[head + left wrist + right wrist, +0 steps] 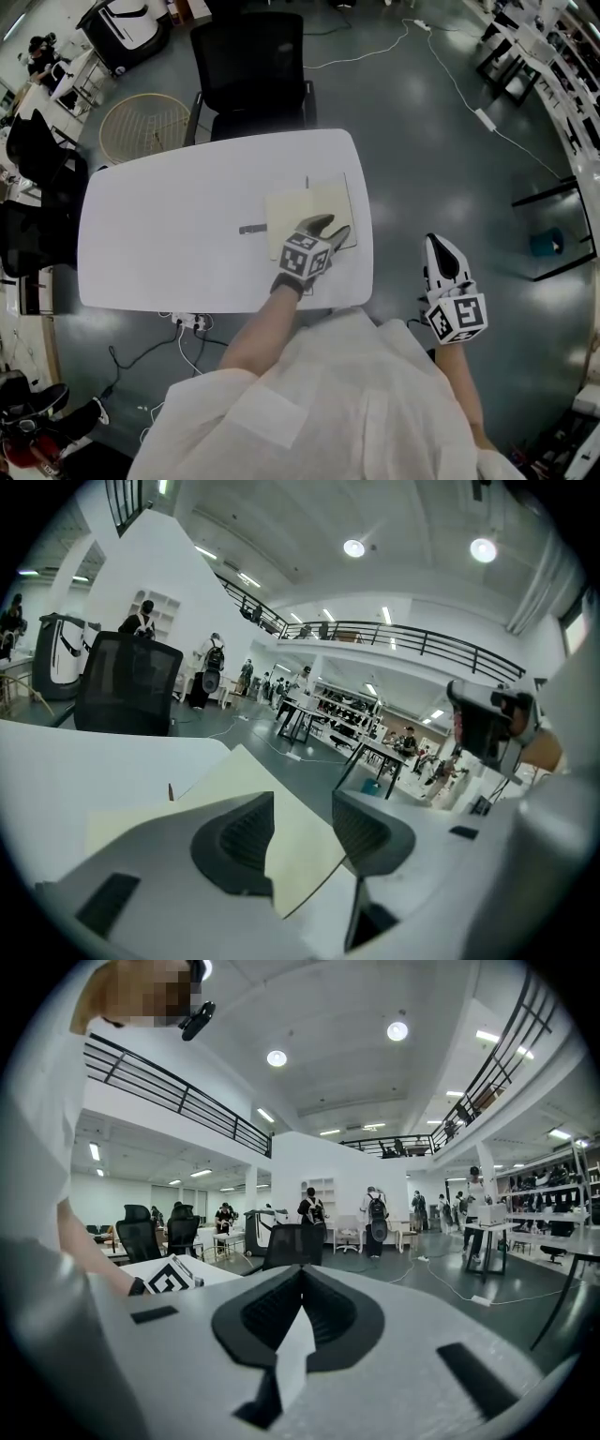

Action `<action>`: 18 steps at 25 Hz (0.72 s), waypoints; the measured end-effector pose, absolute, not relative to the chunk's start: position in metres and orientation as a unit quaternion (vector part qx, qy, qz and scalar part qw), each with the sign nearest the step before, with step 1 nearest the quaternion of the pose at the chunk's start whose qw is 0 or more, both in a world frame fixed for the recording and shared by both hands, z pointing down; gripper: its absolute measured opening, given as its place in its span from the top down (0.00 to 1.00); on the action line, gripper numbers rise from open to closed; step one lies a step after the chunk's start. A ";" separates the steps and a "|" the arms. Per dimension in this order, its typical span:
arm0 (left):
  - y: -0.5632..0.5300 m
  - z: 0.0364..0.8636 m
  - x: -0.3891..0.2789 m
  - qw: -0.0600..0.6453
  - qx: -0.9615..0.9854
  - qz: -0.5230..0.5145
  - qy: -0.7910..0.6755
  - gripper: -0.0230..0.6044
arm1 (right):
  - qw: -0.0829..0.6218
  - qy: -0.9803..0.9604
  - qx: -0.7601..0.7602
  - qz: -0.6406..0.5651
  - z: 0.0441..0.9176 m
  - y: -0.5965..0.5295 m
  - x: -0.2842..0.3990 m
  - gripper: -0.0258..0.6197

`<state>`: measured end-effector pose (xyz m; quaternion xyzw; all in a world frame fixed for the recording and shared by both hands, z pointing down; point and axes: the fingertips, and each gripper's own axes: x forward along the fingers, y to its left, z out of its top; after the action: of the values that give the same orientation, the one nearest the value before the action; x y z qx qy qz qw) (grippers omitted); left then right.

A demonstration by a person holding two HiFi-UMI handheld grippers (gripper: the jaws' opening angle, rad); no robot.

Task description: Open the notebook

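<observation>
White table (141, 234), filling the middle of the head view, with a black chair (253, 66) at its far edge, upper centre of the frame. The pale yellow notebook (305, 202) is shown lying flat on the table, right of centre. A small dark bar (251, 229), possibly a pen, is seen just beside its left edge.

The left gripper (330, 228) is held over the notebook's lower right corner. Its jaws are spread apart, and the cover's edge is seen in the gap between them, not yet pinched. Whether the cover is lifted off the pages cannot be told.

The right gripper (439, 246) is held off the table at the right of the frame. Its jaws are pressed together with nothing between them.

Risk, as judged: if the jaws are closed on more than the cover, several leaves or the whole book may be lifted. With no second gripper pressing it down, the notebook may be dragged across the table.
</observation>
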<state>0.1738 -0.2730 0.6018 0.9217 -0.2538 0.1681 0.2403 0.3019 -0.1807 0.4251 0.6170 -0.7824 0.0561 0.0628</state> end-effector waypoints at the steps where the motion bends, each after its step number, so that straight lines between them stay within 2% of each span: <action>1: -0.274 0.601 0.175 0.239 0.923 0.165 -0.253 0.67 | 0.063 -0.782 0.617 0.056 0.424 -0.182 0.303 0.95; 10: -0.283 0.572 0.162 0.211 0.930 0.133 -0.270 0.67 | 0.061 -0.790 0.607 0.059 0.427 -0.190 0.298 0.96; 18: -0.296 0.508 0.127 0.166 0.938 0.057 -0.297 0.67 | 0.047 -0.798 0.599 0.057 0.422 -0.201 0.289 0.95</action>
<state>0.1266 -0.2963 0.5077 0.9384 -0.2974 0.0571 0.1664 0.2892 -0.2005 0.4221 0.5987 -0.7976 0.0573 0.0465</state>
